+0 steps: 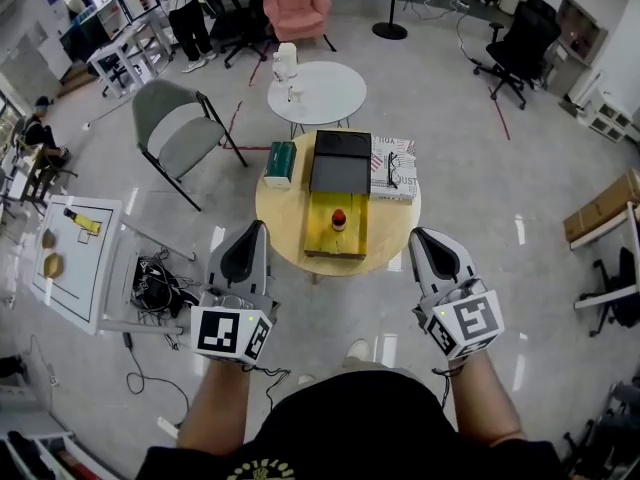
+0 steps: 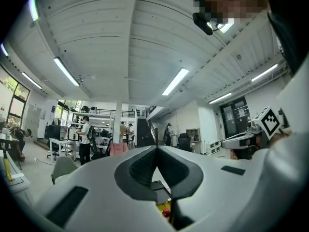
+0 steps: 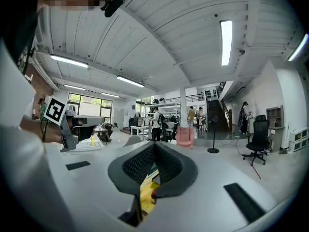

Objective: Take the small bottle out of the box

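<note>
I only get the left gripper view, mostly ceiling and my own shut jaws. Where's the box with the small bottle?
Observer: The head view shows the yellow box lying open on the round wooden table, straight ahead.
Operator: Is the bottle inside?
Observer: Yes, the small bottle, red-capped, sits near the box's middle.
Operator: What's the right gripper doing?
Observer: The right gripper has its jaws together in its own view, with nothing between them.

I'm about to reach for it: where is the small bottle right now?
Head view, centre: the small bottle sits inside the yellow box on the round wooden table, with a black case just beyond it.
</note>
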The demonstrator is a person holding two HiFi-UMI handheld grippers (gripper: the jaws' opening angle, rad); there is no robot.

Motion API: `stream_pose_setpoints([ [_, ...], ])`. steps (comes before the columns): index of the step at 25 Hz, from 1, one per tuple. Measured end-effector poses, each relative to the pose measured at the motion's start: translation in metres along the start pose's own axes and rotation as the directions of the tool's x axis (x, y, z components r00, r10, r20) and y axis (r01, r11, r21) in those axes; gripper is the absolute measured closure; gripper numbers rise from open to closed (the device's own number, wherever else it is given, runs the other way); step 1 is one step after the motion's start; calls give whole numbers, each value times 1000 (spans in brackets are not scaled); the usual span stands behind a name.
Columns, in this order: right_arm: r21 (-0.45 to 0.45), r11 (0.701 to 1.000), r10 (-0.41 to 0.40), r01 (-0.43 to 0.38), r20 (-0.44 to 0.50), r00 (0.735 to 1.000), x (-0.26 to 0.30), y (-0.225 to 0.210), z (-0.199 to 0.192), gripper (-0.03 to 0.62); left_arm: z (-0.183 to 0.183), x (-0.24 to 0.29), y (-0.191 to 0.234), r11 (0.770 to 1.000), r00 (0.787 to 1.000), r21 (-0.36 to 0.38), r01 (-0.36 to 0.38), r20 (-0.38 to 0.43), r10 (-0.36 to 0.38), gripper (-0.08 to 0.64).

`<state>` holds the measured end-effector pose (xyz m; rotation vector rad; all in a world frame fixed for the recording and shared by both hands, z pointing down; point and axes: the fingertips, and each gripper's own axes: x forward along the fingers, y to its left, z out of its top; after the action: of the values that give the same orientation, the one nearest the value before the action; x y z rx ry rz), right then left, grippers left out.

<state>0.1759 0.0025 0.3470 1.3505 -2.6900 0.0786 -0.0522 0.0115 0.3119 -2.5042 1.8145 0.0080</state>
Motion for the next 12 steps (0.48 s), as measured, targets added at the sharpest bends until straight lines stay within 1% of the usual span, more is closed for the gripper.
stream_pose_setpoints([
  [6,0,999,44,-44,10,999,9,-20,3,578,4,14,-5,999,999,15,-44,4,44,546],
  [12,7,996,87,-87,9,996,18,-25,0,577,3,13,-6,996,996,32,-82,-16,82,546],
])
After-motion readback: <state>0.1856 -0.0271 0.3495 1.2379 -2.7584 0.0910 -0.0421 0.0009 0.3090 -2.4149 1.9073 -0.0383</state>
